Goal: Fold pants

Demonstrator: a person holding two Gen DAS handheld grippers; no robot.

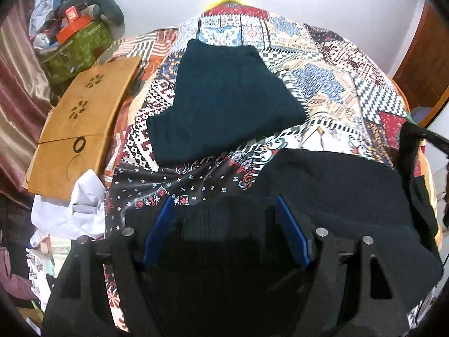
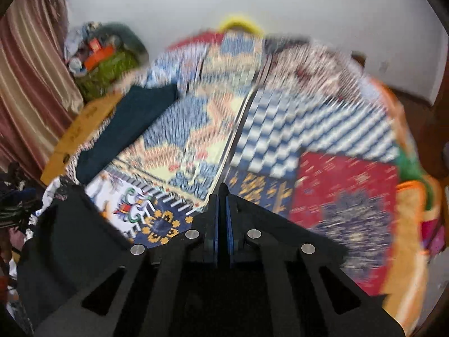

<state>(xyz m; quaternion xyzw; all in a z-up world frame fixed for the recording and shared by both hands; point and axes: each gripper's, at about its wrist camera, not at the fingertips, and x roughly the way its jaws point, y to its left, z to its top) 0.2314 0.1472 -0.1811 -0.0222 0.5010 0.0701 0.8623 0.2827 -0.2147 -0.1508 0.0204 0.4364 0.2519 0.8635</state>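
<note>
Black pants (image 1: 336, 191) lie spread on the patterned bedspread (image 1: 322, 84), at the near edge of the bed. My left gripper (image 1: 224, 205) is open, its blue-padded jaws wide apart just above the pants' near left part. A folded dark teal garment (image 1: 224, 101) lies farther up the bed. In the blurred right wrist view, my right gripper (image 2: 223, 196) is shut, with black cloth of the pants (image 2: 64, 238) hanging at its lower left; a thin fold may be pinched but I cannot tell. The teal garment (image 2: 126, 129) shows at the left.
A wooden lap tray (image 1: 75, 123) rests at the bed's left edge. Beyond it stands a green bag (image 1: 75, 47) piled with clutter. White cloth (image 1: 75, 210) lies at the near left. A curtain (image 2: 31, 90) hangs left. A wooden door (image 1: 423, 56) stands right.
</note>
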